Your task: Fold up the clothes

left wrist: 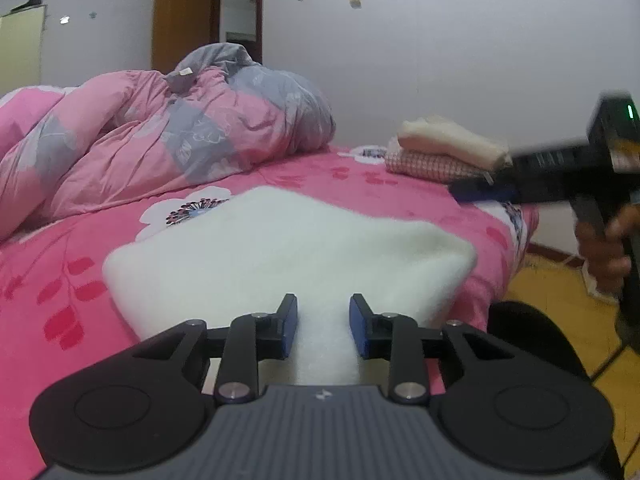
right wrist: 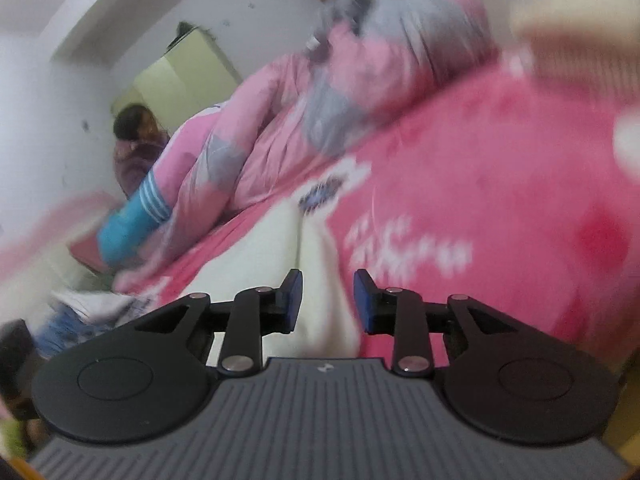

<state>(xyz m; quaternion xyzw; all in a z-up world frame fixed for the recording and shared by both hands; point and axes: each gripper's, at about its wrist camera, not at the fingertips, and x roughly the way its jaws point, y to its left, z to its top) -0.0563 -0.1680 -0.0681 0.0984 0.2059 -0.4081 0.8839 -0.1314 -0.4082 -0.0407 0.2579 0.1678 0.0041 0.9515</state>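
I see a white garment point(left wrist: 288, 256) lying folded on the pink bed point(left wrist: 60, 280), near its front edge. My left tongs point(left wrist: 323, 326) sit low over the garment's near edge, jaws parted a little with white cloth showing in the gap; the pads do not seem to press on it. My right tongs point(right wrist: 327, 300) are tilted, that view rolled and blurred; their jaws stand a little apart too, cloth visible beyond the gap but nothing gripped. From the left camera the right tongs appear at the bed's right side, held by a hand point(left wrist: 604, 248), clear of the garment. A pink and grey quilt point(left wrist: 168, 128) is heaped behind. Two folded pieces point(left wrist: 444, 152) are stacked at the far right corner.
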